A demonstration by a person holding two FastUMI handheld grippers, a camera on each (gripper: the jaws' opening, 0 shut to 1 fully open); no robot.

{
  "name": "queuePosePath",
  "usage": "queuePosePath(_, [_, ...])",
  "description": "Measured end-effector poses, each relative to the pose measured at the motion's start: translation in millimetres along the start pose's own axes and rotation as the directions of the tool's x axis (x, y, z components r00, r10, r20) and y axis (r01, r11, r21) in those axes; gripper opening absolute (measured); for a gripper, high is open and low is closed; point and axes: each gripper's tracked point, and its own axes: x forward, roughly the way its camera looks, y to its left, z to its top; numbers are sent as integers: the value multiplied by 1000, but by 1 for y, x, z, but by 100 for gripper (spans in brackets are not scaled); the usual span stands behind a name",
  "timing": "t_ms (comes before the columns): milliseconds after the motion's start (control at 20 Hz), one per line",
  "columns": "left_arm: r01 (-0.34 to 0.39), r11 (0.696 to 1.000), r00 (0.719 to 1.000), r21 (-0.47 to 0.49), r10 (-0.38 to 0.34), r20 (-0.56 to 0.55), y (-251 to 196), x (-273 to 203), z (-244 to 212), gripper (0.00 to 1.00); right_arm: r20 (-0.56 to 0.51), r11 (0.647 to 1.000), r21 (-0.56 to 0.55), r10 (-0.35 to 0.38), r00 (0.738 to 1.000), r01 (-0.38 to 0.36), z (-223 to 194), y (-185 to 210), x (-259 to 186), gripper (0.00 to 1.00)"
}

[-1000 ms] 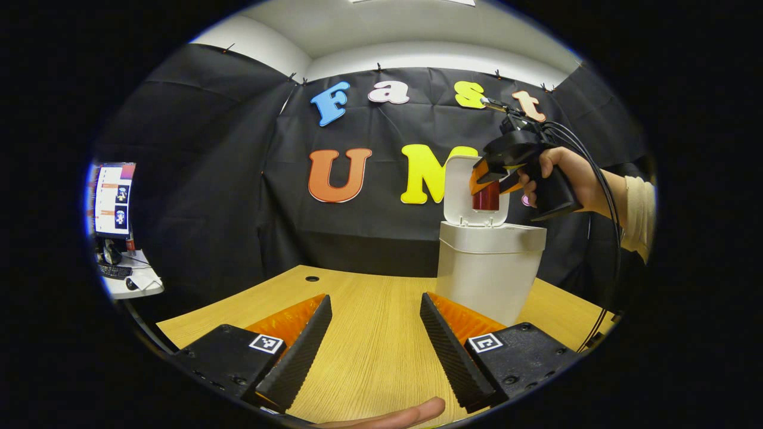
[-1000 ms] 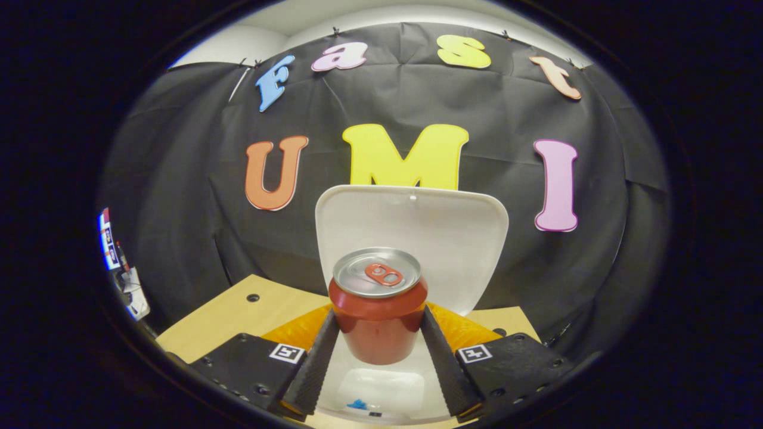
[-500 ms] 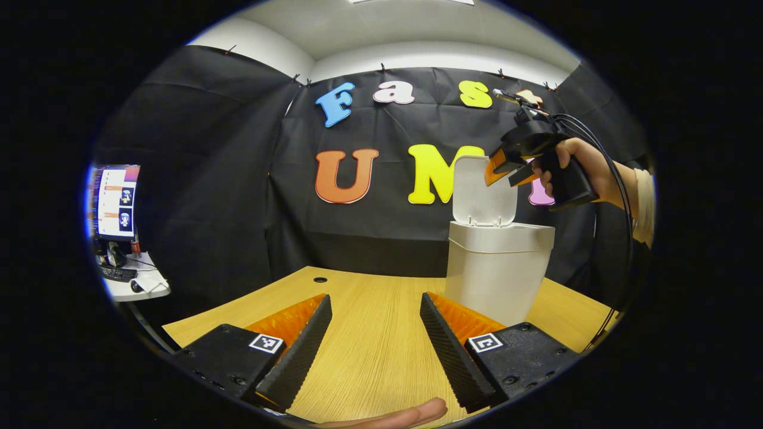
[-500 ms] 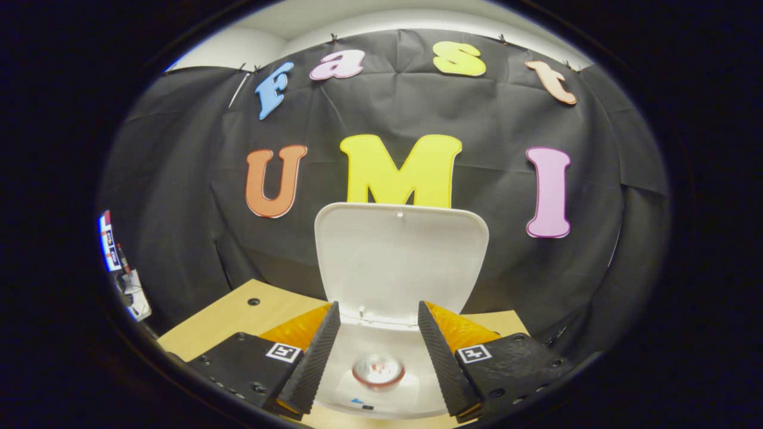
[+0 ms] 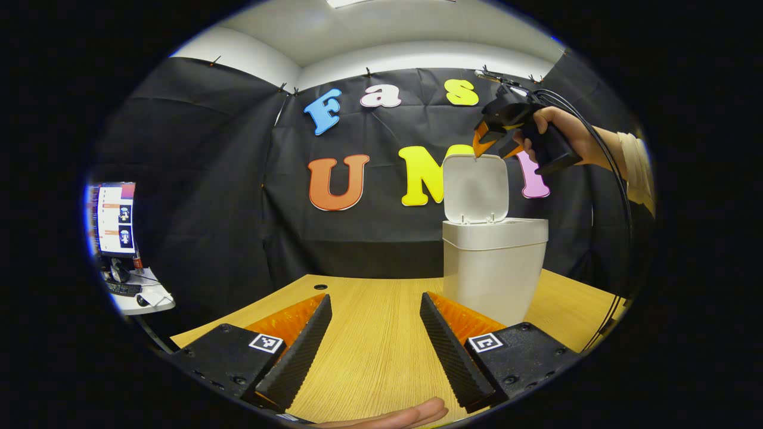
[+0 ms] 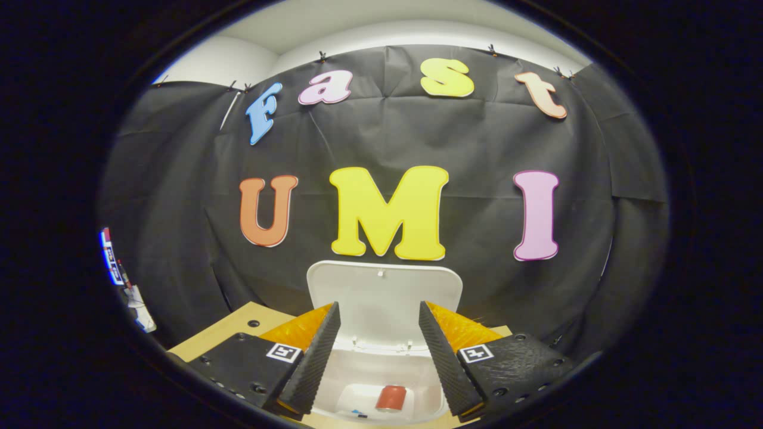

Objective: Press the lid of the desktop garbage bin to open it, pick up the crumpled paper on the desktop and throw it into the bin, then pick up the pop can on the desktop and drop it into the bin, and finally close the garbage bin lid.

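Since a second ago: my right gripper [image 6: 378, 351] has let go of the pop can [image 6: 391, 397] and risen higher above the bin; the can, then clamped between its fingers over the opening, now lies inside.
Right gripper: fingers spread wide with nothing between them, looking down over the open mouth of the garbage bin [image 6: 381, 387]. In the left gripper view I see it [image 5: 492, 138] held up in my hand [image 5: 557, 134], its tips just above the top edge of the raised lid [image 5: 475, 187]; whether a tip touches that edge I cannot tell.
Left gripper: my left gripper [image 5: 375, 339] hangs low over the wooden desk [image 5: 369, 351], fingers wide apart and holding nothing, well short of the bin [image 5: 495, 268]. A fingertip of my hand [image 5: 405, 414] shows at the bottom edge.
Pop can: red, lying on its side on the bin's floor, seen between my right fingers.
Crumpled paper: I cannot make it out in the bin; a small blue scrap [image 6: 356, 412] lies near the can, too small to identify.
Bin: white, standing on the right part of the desk near the black cloth wall.
Lid: hinged at the back, standing upright and open [image 6: 384, 298].
Elsewhere: a monitor [image 5: 112, 217] on a side table at far left.
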Motion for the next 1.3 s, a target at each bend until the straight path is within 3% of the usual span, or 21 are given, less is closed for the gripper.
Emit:
queuePosePath(450, [32,999,999,-8,-33,-32,-15,7,-15,96,70,1000,28,4,998,-6,58,14,25,83])
queuePosePath(750, [42,997,996,70,-36,-84,-27,7,-31,98,23,997,-6,-77,997,77,51,-6,70,93])
queuePosePath(1000, [142,989,986,-31,-145,-88,-58,-2,-26,99,-52,997,-3,-80,995,80,38,-14,82,94])
queuePosePath(1300, [115,993,992,-26,-116,-54,-43,4,-19,98,-114,997,37,-58,992,63,24,-10,71,95])
